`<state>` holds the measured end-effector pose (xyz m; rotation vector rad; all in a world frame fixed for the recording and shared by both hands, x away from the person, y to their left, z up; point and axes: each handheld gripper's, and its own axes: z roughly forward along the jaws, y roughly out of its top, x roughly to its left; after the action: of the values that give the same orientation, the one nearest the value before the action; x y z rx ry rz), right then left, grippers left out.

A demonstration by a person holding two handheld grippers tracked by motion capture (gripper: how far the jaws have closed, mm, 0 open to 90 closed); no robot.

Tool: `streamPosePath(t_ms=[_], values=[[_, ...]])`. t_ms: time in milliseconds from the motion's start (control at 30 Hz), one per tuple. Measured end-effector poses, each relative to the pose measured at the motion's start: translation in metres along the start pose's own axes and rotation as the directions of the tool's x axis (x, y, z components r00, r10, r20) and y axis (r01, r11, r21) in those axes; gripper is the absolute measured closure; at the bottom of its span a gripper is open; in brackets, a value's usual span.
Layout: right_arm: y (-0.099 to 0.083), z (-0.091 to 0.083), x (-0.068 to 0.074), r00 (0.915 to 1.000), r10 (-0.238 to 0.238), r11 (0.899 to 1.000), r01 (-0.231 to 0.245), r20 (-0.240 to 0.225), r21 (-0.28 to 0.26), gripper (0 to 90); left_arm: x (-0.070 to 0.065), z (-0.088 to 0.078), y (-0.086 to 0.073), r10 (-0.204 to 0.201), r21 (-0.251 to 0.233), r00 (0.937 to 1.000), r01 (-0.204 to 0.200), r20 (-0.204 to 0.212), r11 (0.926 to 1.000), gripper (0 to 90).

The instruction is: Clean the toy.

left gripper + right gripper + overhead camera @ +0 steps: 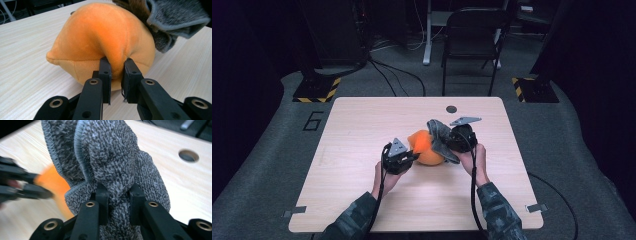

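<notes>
From the high view, the person stands at the wooden table (362, 120) with the orange plush toy (426, 148) lying near its middle, the left gripper (408, 156) at its left side and the right gripper (451, 141) at its right, holding a grey cloth (439, 135) partly over the toy. In the left gripper view, the jaws are pinching a fold of the toy's orange fabric, and the toy rests on the table. In the right gripper view, the jaws are pressed on a bunch of the grey cloth. I think the step is taking the cloth off the toy; the next move needs the left grip to hold the toy down while the right lifts the cloth away.
</notes>
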<state>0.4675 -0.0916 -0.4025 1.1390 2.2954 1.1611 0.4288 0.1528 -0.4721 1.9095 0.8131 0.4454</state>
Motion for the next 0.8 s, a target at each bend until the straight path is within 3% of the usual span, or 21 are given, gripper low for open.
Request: streamPosePath(t_ms=[133, 167, 267, 500, 800], values=[[0.004, 0.002, 0.021, 0.9989, -0.037, 0.999, 0.036, -0.03, -0.005, 75.0, -0.004, -0.002, 0.002, -0.016, 0.003, 0.9996, 0.016, 0.021, 0.9999, 79.4], [0.003, 0.005, 0.025, 0.9981, -0.052, 0.999, 0.052, -0.032, 0.001, 74.9, -0.004, -0.001, 0.002, -0.01, -0.004, 0.9999, 0.01, 0.01, 0.9999, 79.4], [-0.001, 0.015, 0.031, 0.9974, -0.072, 0.997, 0.073, -0.007, 0.023, 75.1, -0.003, 0.0, 0.0, -0.009, 0.013, 0.9999, 0.009, 0.011, 0.9999, 79.4], [-0.008, 0.018, 0.023, 0.9926, -0.102, 0.993, 0.097, 0.067, 0.071, 75.1, 0.001, 0.002, -0.001, -0.011, 0.028, 0.9998, 0.011, 0.017, 0.9995, 79.3], [-0.022, 0.024, 0.004, 0.9948, -0.049, 0.991, 0.037, 0.089, 0.132, 75.2, 0.003, 0.003, -0.003, -0.009, 0.022, 0.9998, 0.009, 0.017, 0.9997, 79.0]])
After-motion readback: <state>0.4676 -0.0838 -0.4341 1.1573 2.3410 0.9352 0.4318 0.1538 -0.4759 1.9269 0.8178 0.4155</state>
